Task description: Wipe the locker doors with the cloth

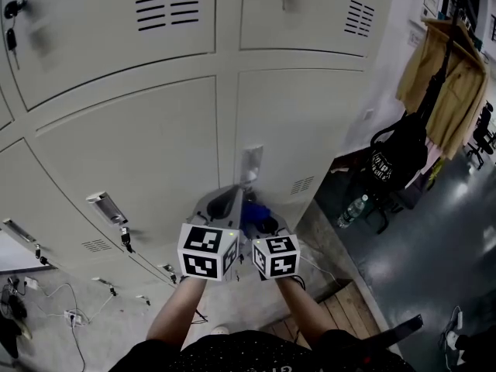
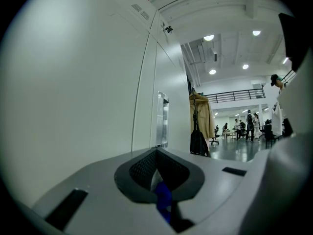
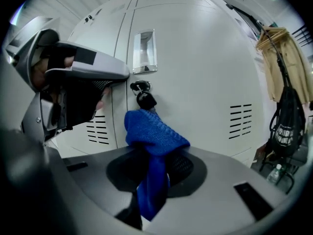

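Observation:
White locker doors fill the head view. My right gripper is shut on a bunched blue cloth, which bulges above its jaws close to a lower locker door, just under a lock with a dark key. I cannot tell whether the cloth touches the door. My left gripper sits close beside the right one, its jaws closed along the locker face. A small blue bit shows at the base of its jaws. The left gripper also appears at the left of the right gripper view.
Recessed handle and vent slots are on the door. A rack with a tan coat and black bag stands right of the lockers, a bottle below. Cables lie on the floor at left. People stand far off.

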The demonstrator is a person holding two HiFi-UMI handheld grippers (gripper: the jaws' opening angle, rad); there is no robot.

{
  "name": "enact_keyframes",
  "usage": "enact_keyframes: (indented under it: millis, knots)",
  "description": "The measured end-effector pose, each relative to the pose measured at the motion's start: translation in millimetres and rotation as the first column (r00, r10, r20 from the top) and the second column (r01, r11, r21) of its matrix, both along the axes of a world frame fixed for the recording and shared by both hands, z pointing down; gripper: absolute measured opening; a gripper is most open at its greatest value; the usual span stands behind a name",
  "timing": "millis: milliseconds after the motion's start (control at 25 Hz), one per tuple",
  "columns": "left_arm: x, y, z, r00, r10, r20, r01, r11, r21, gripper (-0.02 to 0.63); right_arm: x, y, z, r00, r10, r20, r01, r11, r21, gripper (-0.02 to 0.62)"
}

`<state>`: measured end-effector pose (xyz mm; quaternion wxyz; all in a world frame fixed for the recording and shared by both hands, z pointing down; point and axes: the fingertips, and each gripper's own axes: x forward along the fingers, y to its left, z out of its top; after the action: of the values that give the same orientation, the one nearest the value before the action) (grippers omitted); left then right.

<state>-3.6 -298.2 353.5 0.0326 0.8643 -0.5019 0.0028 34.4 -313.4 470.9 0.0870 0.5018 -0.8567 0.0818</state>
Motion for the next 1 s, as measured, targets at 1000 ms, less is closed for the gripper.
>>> enact_keyframes:
  millis: [1000]
  knots:
    - [0.0, -0.1, -0.4, 1.000, 0.000, -0.002, 0.000, 1.000, -0.003, 0.009, 104.6, -40.7, 4.9, 0.975, 0.216, 0.043, -0.216, 0.976, -0.008, 0.086]
